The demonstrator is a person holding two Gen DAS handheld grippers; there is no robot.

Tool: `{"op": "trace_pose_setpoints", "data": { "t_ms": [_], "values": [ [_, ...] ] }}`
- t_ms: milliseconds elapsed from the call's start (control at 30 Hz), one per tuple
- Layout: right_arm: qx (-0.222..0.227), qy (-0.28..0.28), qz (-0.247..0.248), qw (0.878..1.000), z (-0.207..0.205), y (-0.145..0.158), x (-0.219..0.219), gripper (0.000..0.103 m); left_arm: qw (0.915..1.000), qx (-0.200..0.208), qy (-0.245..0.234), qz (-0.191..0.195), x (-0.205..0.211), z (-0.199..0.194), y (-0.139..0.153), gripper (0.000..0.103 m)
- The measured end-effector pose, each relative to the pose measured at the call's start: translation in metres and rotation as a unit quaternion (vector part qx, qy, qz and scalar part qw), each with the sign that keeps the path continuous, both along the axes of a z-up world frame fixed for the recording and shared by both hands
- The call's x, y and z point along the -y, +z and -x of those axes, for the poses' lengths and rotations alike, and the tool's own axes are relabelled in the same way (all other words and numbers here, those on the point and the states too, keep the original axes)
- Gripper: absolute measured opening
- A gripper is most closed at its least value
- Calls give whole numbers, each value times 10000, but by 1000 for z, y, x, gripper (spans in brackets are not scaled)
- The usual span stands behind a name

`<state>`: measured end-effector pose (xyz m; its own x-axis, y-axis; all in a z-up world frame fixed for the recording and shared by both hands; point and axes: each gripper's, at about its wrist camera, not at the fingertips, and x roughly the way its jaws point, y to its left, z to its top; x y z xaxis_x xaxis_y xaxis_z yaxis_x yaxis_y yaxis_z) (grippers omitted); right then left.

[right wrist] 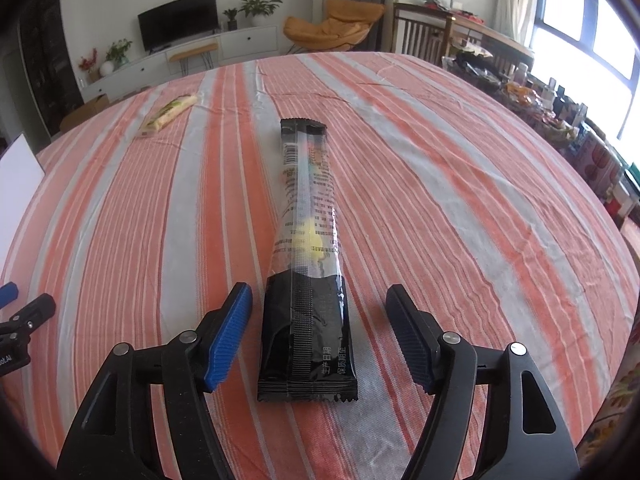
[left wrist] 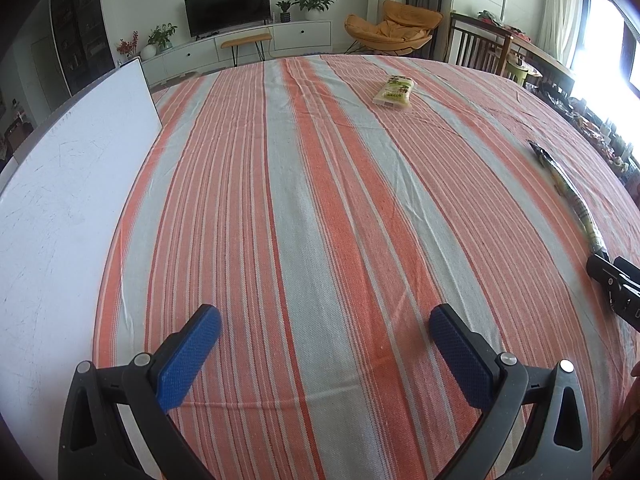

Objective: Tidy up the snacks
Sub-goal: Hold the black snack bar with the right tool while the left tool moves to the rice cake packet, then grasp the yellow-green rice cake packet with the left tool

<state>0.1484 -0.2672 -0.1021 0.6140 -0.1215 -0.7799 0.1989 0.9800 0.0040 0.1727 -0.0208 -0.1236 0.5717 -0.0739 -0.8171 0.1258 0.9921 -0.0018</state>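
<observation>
A long black snack packet (right wrist: 308, 248) lies flat on the striped tablecloth, its near end between the open fingers of my right gripper (right wrist: 319, 300), which do not touch it. The same packet shows edge-on at the right in the left wrist view (left wrist: 568, 192). A pale yellow-green snack pack (left wrist: 394, 93) lies farther back on the cloth; it also shows in the right wrist view (right wrist: 168, 114). My left gripper (left wrist: 325, 322) is open and empty above bare cloth. The right gripper's tip appears at the right edge of the left wrist view (left wrist: 612, 280).
A white board (left wrist: 68, 208) lies along the table's left side. The striped tablecloth (left wrist: 320, 200) covers the table. Cluttered goods (right wrist: 560, 112) line the right side by the window. Chairs and a TV cabinet stand beyond the far edge.
</observation>
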Motion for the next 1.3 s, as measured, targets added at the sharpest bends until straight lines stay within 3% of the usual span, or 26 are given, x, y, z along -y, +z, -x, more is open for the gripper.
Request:
{"op": "trace_pose_setpoints", "data": {
  "t_ms": [167,367,567,733,900,1233,1300],
  "values": [
    [-2,21,-16,10000,0,-1,0,75,9994,-331,-5,38,8,-18,13,103],
    [-1,22,-23,10000,0,-1,0,75,9989,-253,-407,-10,27,-57,50,103],
    [-7,56,-20,10000,-1,-1,-1,77,9961,-152,-866,8,44,-122,65,103],
    [-7,70,-26,10000,-1,-1,-1,78,9913,-140,-1222,-464,77,-169,59,103],
    [-6,72,-28,10000,-1,-1,-2,78,9884,-145,-1458,-401,109,-205,49,103],
    [-9,106,-39,9999,-3,-2,-3,80,9942,-338,-973,-304,130,-259,9,102],
    [-8,105,-41,9999,-3,-2,-3,80,9953,-365,-896,-111,127,-266,5,103]
  ]
}}
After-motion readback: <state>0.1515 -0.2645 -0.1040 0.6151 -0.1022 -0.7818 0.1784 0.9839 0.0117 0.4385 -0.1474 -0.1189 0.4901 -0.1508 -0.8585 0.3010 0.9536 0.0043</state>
